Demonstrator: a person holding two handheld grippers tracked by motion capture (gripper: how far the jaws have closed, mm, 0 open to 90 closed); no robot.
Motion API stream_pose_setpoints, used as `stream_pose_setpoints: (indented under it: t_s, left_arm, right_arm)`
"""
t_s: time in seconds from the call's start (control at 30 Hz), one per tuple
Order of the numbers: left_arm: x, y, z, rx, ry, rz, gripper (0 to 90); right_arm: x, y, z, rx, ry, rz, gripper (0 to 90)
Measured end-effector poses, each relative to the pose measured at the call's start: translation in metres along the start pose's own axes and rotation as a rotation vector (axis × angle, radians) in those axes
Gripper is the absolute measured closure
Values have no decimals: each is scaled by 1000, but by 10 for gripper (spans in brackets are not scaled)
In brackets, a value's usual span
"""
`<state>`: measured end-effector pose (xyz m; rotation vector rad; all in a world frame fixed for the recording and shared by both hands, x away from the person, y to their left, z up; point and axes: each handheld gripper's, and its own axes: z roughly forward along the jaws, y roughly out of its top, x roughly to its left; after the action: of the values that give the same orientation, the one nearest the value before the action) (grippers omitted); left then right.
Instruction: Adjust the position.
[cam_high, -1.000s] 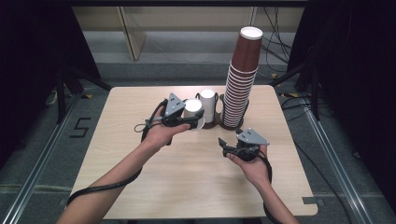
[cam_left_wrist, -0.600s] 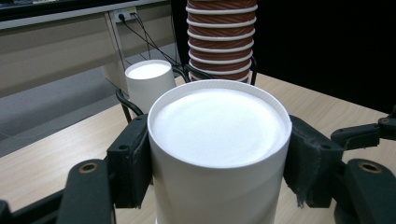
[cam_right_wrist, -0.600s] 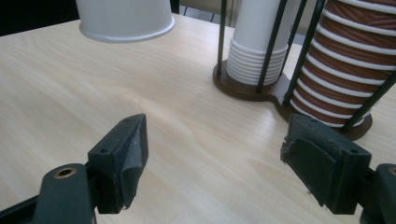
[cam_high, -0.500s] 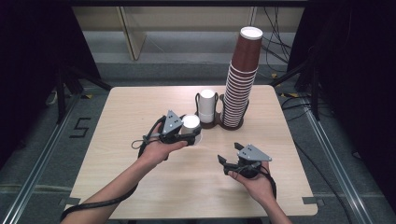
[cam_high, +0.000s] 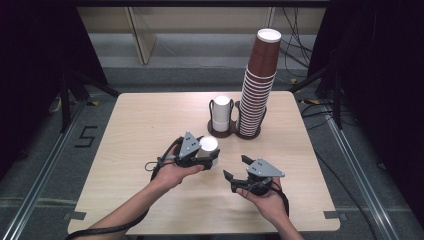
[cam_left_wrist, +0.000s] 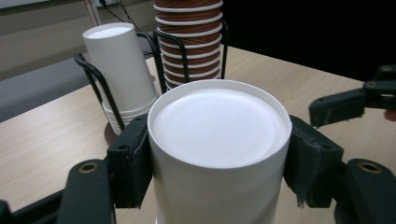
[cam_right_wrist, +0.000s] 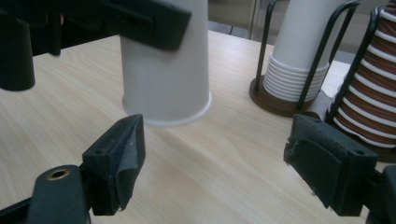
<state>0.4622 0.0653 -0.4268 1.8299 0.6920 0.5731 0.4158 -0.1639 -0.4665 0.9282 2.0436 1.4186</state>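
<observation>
Right gripper (cam_high: 235, 169): nearest item, held in the person's right hand (cam_high: 265, 200) at the near right of the wooden table (cam_high: 130, 130). Jaws spread wide apart, nothing between them; the right gripper view shows bare tabletop in the gap.

Left gripper (cam_high: 212, 156): just left of the right gripper and slightly farther, held in the left hand (cam_high: 172, 172). Jaws pressed against both sides of a single white paper cup (cam_left_wrist: 219, 154). Cup is upside down, closed base uppermost, rim lowermost; in the right gripper view its rim hangs clear of the table.

Two-slot wire cup holder (cam_high: 235, 131): far centre-right of the table, well apart from both grippers. Left slot holds a short stack of inverted white cups (cam_high: 221, 114). Right slot holds a tall stack of inverted brown cups (cam_high: 257, 85), white-rimmed, rising well above the white stack.
</observation>
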Motion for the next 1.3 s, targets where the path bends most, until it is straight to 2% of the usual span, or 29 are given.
stream_pose_setpoints:
  t_s: [0.07, 0.1, 0.13, 0.2, 0.23, 0.3, 0.33, 0.4, 0.43, 0.5, 0.57, 0.63, 0.7, 0.8, 0.83, 0.93, 0.97, 1.07, 1.1, 1.13, 1.3]
  left_arm:
    - [-2, 0, 1, 3, -8, -1, 324]
    - [-6, -1, 3, 9, -22, -5, 324]
    - [-6, -1, 3, 9, -22, -5, 324]
    - [-10, -1, 7, 14, -34, -6, 324]
    - [-10, -1, 7, 14, -34, -6, 324]
    - [-13, -2, 9, 15, -46, -16, 324]
    - [-17, -2, 11, 12, -58, -19, 324]
    - [-20, -2, 12, 11, -64, -22, 324]
    - [-21, -2, 13, 14, -67, -17, 324]
    - [-23, -1, 14, 10, -73, -16, 324]
    - [-26, -1, 14, 7, -78, -16, 324]
    - [-28, 0, 14, 3, -85, -11, 324]
    - [-30, 0, 15, 1, -90, -16, 324]
    - [-32, 0, 15, -5, -94, -17, 324]
    - [-33, 1, 15, -12, -102, -18, 324]
    - [-34, 1, 15, -7, -105, -18, 323]
    - [-35, 1, 15, -11, -108, -19, 323]
    - [-36, 1, 14, -13, -109, -22, 323]
    - [-35, 1, 15, -14, -110, -28, 321]
    - [-35, 1, 15, -15, -110, -31, 320]
    - [-33, 1, 14, -23, -113, -45, 306]
  right_arm:
    - [-1, 1, 2, -14, -7, -34, 203]
    - [0, 2, 2, -9, 1, -13, 202]
    - [0, 2, 2, -9, 1, -13, 202]
    - [5, 4, 4, -12, 34, 19, 200]
    - [5, 4, 4, -12, 34, 19, 200]
    - [8, 6, 8, -24, 42, -18, 199]
    - [10, 6, 8, -12, 45, 5, 199]
    - [13, 6, 12, -19, 56, 15, 199]
    - [11, 7, 14, -30, 50, -31, 197]
    - [14, 7, 16, -10, 76, 7, 196]
    - [13, 8, 19, -17, 63, -13, 196]
    - [12, 8, 21, -11, 61, -15, 196]
    - [12, 7, 22, -2, 58, 4, 196]
    - [11, 7, 24, -18, 51, -13, 196]
    - [12, 6, 25, -15, 49, 16, 198]
    - [10, 6, 26, -32, 48, -2, 212]
    - [11, 5, 26, -43, 47, 18, 221]
    - [11, 5, 24, -13, 47, 22, 246]
    - [10, 5, 24, -23, 36, 0, 253]
    - [12, 5, 23, -17, 43, 19, 257]
    - [12, 5, 24, -37, 47, 15, 275]
